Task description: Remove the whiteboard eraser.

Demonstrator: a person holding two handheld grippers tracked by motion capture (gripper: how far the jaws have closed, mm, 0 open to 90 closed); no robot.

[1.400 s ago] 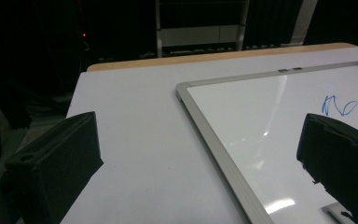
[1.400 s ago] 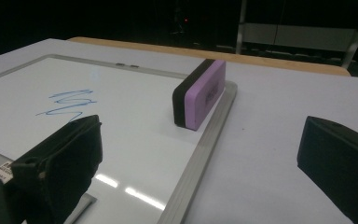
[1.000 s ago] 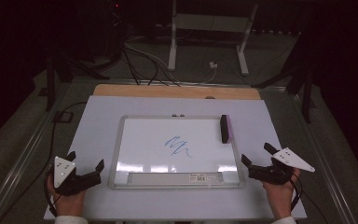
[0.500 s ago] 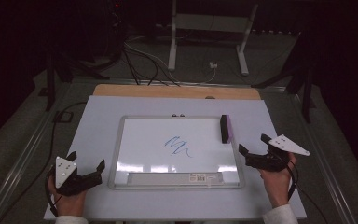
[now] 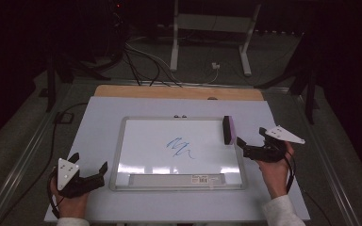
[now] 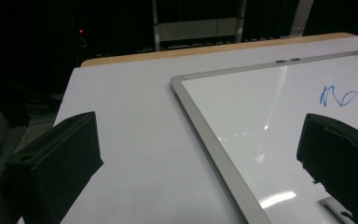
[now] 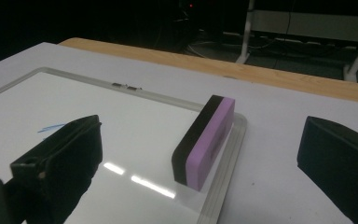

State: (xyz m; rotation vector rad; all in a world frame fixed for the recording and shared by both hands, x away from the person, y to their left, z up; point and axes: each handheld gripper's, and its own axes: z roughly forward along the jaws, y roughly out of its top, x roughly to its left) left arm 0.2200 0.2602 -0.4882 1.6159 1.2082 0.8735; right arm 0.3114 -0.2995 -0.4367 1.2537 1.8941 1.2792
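a: where is the right hand-held gripper (image 5: 250,143)?

b: it is at the right edge of the whiteboard (image 5: 151,160), just above the table (image 5: 99,122). its two black jaws are wide apart and hold nothing.

a: what is in front of it?

b: the eraser (image 5: 228,129). it is black on one side and purple on the other. it stands on its long edge on the board, right by the frame on the right side. in the right gripper view the eraser (image 7: 205,140) sits between the two jaws but farther off, and they do not touch it.

a: and the left hand-held gripper (image 5: 92,172)?

b: it is near the lower left corner of the board, over the white table. its jaws are wide apart too, with nothing in them. one jaw is over the table, the other over the board.

a: is there anything on the board?

b: yes, a small blue scribble (image 5: 180,147) in the middle. a long label strip (image 5: 176,179) lies along the bottom edge.

a: what is past the table?

b: a wooden strip (image 5: 179,92) at the far edge, then a dark floor with cables (image 5: 141,61) and a white stand (image 5: 212,28).
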